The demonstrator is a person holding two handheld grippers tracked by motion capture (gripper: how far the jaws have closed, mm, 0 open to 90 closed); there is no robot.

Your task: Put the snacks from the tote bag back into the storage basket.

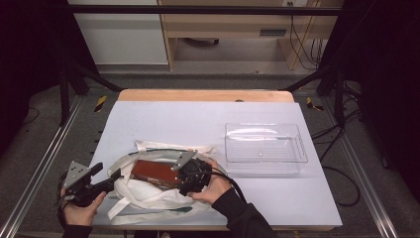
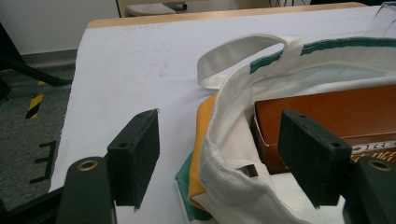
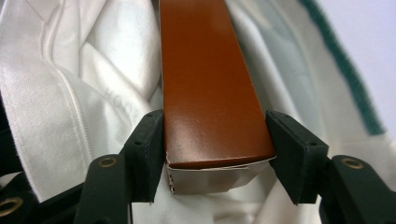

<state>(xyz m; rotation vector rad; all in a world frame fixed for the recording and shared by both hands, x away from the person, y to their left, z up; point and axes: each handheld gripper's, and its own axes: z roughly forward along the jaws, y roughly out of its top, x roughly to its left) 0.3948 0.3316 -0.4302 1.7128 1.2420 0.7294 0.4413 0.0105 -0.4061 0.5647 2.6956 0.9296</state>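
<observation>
Box: brown carton lies in the mouth of the white tote bag, near edge of table, left of centre; far end hidden by cloth.
R gripper: jaws clamped on box's near end.
L gripper: jaws apart, straddling bag rim, no squeeze visible.
Tray: clear bin, far right; inside hard to make out.
Bag base: orange/green fabric, mostly covered.

Box far end – hidden inside bag.

black grippers, left and right, carry grey plates beside the bag; black sleeves.
</observation>
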